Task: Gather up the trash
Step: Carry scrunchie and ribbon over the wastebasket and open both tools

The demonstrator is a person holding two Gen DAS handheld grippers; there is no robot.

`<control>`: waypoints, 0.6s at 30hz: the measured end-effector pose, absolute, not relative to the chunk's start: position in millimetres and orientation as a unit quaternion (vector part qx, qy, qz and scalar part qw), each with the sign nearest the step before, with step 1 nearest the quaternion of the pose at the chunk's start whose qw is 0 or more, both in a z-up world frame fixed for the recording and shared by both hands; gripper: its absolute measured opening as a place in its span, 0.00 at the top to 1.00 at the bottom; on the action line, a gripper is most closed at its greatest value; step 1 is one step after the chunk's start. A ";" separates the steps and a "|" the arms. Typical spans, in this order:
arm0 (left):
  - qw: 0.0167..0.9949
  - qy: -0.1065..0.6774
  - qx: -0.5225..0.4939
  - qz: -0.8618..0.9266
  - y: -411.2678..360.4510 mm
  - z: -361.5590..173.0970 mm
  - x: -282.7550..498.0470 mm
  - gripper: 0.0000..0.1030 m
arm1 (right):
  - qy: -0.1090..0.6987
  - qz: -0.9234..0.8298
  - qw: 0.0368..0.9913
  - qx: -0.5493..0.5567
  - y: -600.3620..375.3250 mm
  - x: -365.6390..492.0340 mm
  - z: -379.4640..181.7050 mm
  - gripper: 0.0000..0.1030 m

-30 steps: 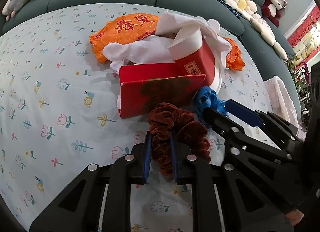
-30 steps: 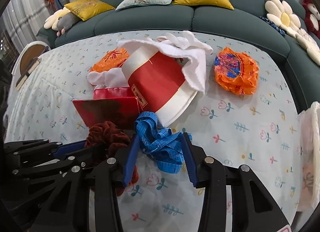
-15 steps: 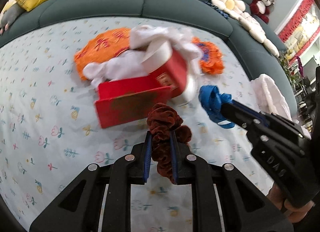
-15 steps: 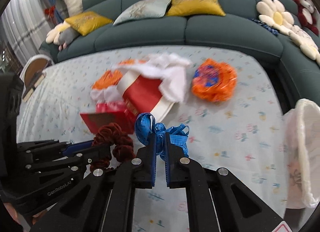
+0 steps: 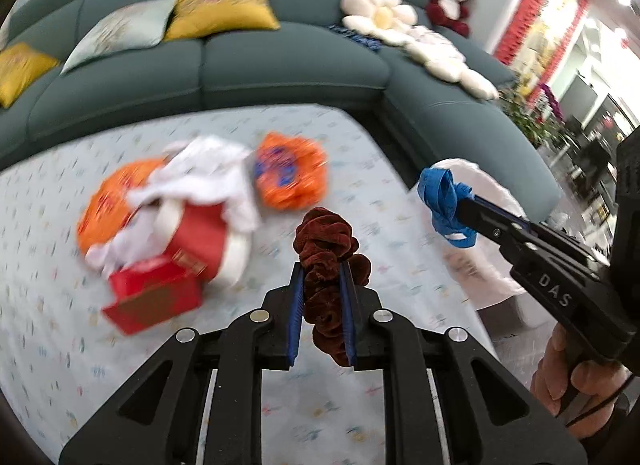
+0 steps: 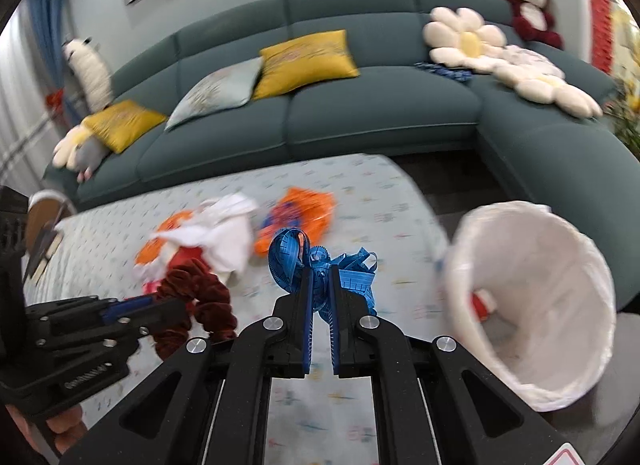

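Observation:
My left gripper (image 5: 321,269) is shut on a dark red velvet scrunchie (image 5: 326,241), held above the flowered table; it also shows in the right wrist view (image 6: 196,297). My right gripper (image 6: 320,271) is shut on a crumpled blue measuring tape (image 6: 316,261), also seen in the left wrist view (image 5: 446,201), held in the air just left of the white-lined trash bin (image 6: 536,305). The bin (image 5: 480,265) stands off the table's right end, its mouth tilted toward me.
On the table lie a red box (image 5: 156,301), a red-and-white cup under white cloth (image 5: 208,185), and two orange wrappers (image 5: 290,175) (image 5: 108,205). A teal corner sofa (image 6: 360,113) with cushions and plush toys runs behind and to the right.
Both grippers have lifted off the table with their loads and swung right toward the bin. The right gripper closed on the blue tape during the last second.

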State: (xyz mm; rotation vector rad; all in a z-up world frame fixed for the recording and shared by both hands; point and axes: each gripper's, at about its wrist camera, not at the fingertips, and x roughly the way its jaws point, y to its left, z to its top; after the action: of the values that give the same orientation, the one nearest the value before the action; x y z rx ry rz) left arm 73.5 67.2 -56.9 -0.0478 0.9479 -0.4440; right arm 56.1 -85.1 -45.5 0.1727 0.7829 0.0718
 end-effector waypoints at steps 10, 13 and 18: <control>0.873 0.403 0.019 -0.275 -15.6 -24.4 83.5 0.84 | 0.355 -0.040 0.929 0.097 -152.7 36.8 -37.1 0.94; 0.872 0.394 0.020 -0.291 -36.7 -20.4 85.5 0.84 | 0.351 -0.059 0.928 0.106 -171.5 31.5 -37.5 0.94; 0.866 0.385 0.024 -0.317 -68.5 -16.8 88.0 0.84 | 0.346 -0.098 0.926 0.117 -202.9 23.7 -38.6 0.94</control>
State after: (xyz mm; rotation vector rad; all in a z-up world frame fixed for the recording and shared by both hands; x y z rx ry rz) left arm 88.0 -68.5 -16.8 0.0506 0.8072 -0.6645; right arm 23.7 -202.9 -38.6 0.2395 0.7105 -0.2005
